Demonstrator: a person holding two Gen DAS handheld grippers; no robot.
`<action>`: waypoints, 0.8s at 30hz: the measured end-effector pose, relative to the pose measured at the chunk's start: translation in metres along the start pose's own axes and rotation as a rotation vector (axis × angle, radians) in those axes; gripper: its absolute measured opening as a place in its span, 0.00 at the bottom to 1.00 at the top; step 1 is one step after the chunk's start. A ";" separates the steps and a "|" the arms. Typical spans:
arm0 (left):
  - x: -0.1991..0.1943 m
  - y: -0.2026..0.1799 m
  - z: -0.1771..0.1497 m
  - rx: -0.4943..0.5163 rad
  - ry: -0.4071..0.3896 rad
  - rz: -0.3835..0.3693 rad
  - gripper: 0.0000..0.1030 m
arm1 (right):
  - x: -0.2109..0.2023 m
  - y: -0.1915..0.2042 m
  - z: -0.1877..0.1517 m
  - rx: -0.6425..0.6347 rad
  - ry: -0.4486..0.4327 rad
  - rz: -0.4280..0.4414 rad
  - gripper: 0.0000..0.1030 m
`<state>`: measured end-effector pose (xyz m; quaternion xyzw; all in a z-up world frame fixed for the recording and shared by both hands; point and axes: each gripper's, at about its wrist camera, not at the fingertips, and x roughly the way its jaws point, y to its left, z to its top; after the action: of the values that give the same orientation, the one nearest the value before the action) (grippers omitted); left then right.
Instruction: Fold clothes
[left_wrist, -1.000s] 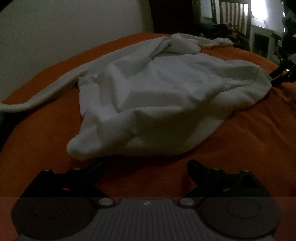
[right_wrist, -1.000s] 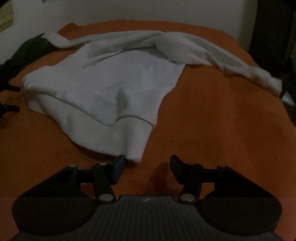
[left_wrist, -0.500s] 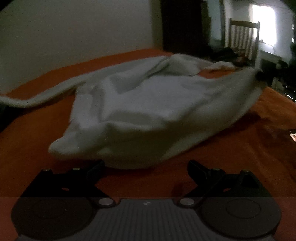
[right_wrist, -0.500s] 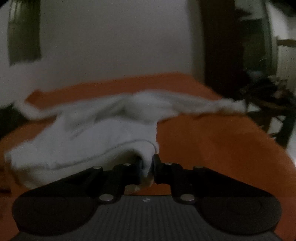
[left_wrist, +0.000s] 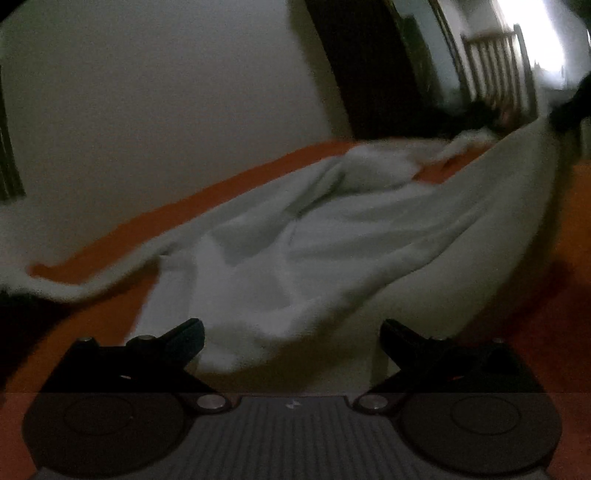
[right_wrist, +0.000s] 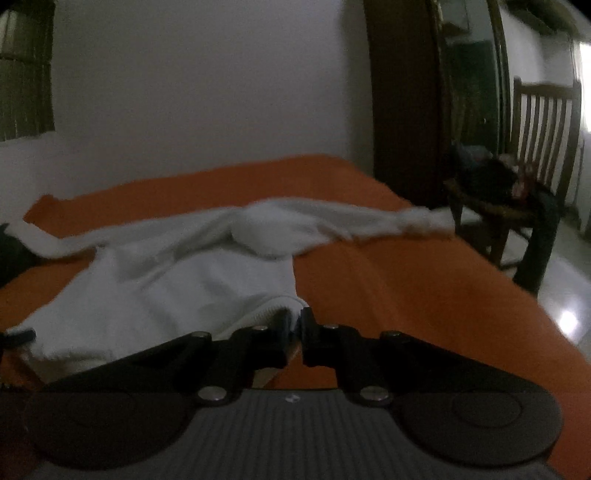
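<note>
Right claw (right_wrist: 293, 334) is clamped on the ribbed hem corner of the white sweatshirt (right_wrist: 177, 280) — jaws pinched together with fabric caught between the pads, and the corner is lifted a little off the orange bed (right_wrist: 406, 295). Its jaws have just been closing; that grab reads as done.

Left claw (left_wrist: 291, 343) is spread as wide as it goes and grips nothing. Its jaws have just been opening further. The opposite hem corner lies right in front of it, bunched fabric sitting in the gap between the fingers, but the pads aren't pressing on it.

The sweatshirt is spread across the bed, crumpled, body toward me, one sleeve (right_wrist: 388, 221) trailing toward the bed edge by the wooden chair (right_wrist: 532, 155), the other off to the far left. In the left view the garment's right side is pulled up toward the right claw — blurry, so detail is poor.

My read: this is the pick-up-the-hem step, half finished. Next I'd push the left claw a bit further in so the fingers straddle the hem band, not loose folds, then close. Both corners need a firm hold before lifting to shake it flat — folding itself hasn't started.
</note>
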<state>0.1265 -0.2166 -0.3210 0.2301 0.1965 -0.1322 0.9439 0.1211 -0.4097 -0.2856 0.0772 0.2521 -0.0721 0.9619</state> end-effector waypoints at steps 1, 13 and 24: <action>0.003 0.002 -0.003 0.008 0.001 0.032 1.00 | 0.001 0.000 0.000 0.002 0.006 -0.006 0.07; -0.039 -0.024 0.038 0.011 -0.066 -0.351 0.96 | 0.010 -0.009 -0.013 0.031 0.076 0.003 0.07; 0.004 -0.107 0.060 0.186 -0.013 -0.323 0.95 | 0.003 -0.008 -0.001 0.024 0.032 0.006 0.06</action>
<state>0.1122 -0.3387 -0.3148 0.2809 0.2115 -0.3011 0.8864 0.1216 -0.4178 -0.2889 0.0905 0.2664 -0.0707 0.9570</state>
